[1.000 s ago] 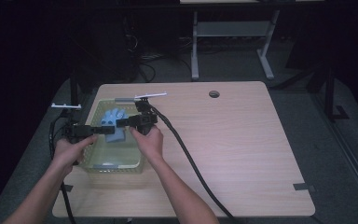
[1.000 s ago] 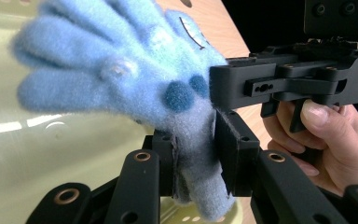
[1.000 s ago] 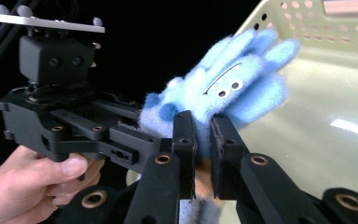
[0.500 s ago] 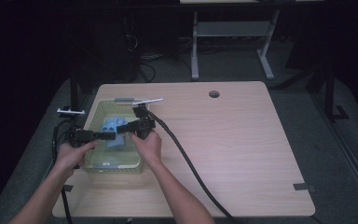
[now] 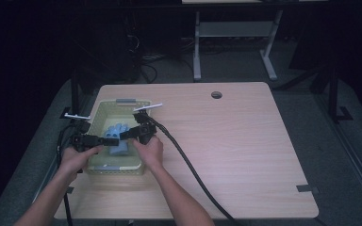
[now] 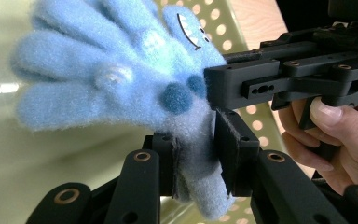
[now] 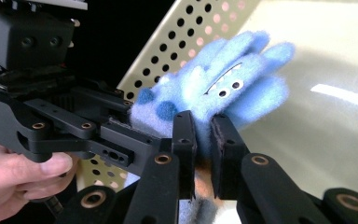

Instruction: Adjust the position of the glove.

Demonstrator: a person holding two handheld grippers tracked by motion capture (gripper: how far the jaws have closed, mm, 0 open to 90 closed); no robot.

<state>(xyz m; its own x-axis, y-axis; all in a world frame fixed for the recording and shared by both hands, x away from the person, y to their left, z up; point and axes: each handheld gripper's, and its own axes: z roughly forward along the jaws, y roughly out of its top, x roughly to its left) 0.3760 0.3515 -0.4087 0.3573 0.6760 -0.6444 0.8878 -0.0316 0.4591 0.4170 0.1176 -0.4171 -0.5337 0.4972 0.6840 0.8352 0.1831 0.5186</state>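
Left gripper (image 6: 196,158) and right gripper (image 7: 203,140) both clamped on blue glove (image 5: 118,141), inside basket (image 5: 99,110), table's left.

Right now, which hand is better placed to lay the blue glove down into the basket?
Neither clearly: the left tool and the right tool both clamp the blue glove over the basket. They should probably lower together.

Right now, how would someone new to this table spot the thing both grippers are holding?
Find the pale green perforated basket at the wooden table's left edge. Over it, the left gripper and right gripper pinch a fuzzy blue glove, the only soft blue item, with cartoon eyes and teeth.
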